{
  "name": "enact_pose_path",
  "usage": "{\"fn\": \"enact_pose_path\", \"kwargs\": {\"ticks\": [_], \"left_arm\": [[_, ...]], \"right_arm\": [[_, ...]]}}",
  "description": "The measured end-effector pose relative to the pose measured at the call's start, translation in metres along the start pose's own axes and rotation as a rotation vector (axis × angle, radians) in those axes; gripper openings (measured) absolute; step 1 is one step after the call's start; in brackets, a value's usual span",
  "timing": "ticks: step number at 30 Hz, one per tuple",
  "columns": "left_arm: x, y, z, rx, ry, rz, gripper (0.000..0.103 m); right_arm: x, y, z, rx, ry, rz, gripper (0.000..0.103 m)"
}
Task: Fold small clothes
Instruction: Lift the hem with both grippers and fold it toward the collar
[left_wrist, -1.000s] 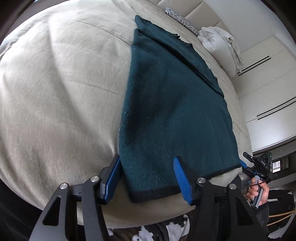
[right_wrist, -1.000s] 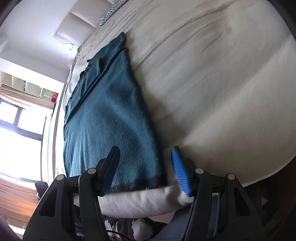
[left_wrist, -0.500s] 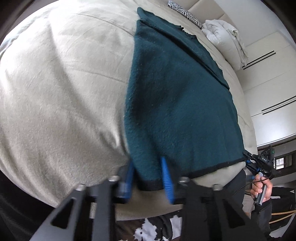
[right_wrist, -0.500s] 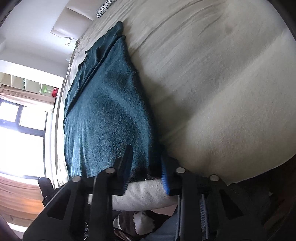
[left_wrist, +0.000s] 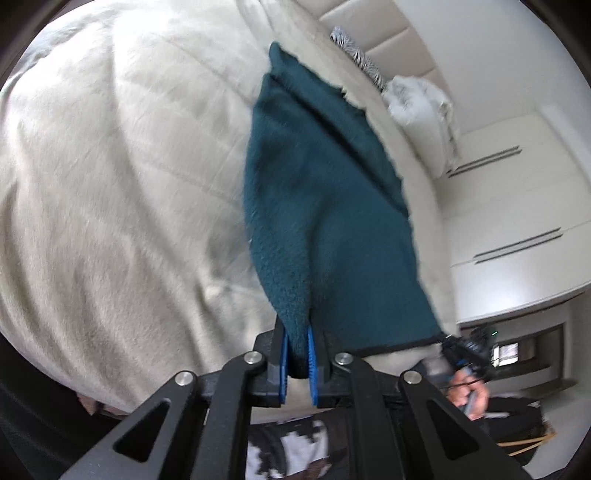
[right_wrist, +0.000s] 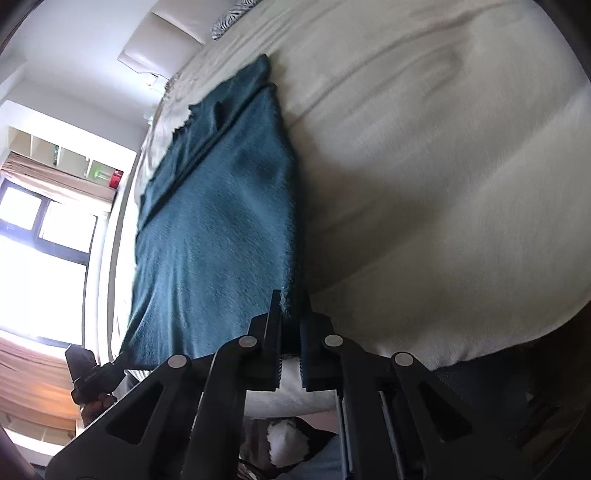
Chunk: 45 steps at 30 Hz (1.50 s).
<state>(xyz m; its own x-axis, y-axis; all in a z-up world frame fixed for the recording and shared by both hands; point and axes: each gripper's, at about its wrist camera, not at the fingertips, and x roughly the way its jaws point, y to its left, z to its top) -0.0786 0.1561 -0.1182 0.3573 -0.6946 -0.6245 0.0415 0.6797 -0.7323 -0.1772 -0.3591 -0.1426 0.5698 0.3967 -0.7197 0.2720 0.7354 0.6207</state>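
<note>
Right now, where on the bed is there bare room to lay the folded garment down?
Bare sheet spreads wide beside the teal garment on its left-gripper side, and again past the right gripper. Crowded spots: the headboard end, with a striped pillow and white bundle.

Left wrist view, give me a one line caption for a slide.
Left gripper clamps a near corner of the teal garment on the cream bed; right gripper holds the other near corner.
</note>
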Motion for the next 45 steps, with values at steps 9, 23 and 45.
{"fn": "enact_pose_path", "kwargs": {"ticks": [9, 23, 45], "left_arm": [[-0.019, -0.007, 0.039, -0.091, -0.084, -0.161, 0.009], [-0.013, -0.023, 0.109, -0.117, -0.155, -0.212, 0.009], [0.041, -0.032, 0.222, -0.142, -0.191, -0.168, 0.009]], "right_arm": [[-0.008, 0.026, 0.031, 0.025, -0.069, 0.116, 0.006], [-0.006, 0.072, 0.104, -0.018, -0.185, 0.146, 0.006], [0.058, 0.122, 0.221, -0.069, -0.295, 0.021, 0.006]]}}
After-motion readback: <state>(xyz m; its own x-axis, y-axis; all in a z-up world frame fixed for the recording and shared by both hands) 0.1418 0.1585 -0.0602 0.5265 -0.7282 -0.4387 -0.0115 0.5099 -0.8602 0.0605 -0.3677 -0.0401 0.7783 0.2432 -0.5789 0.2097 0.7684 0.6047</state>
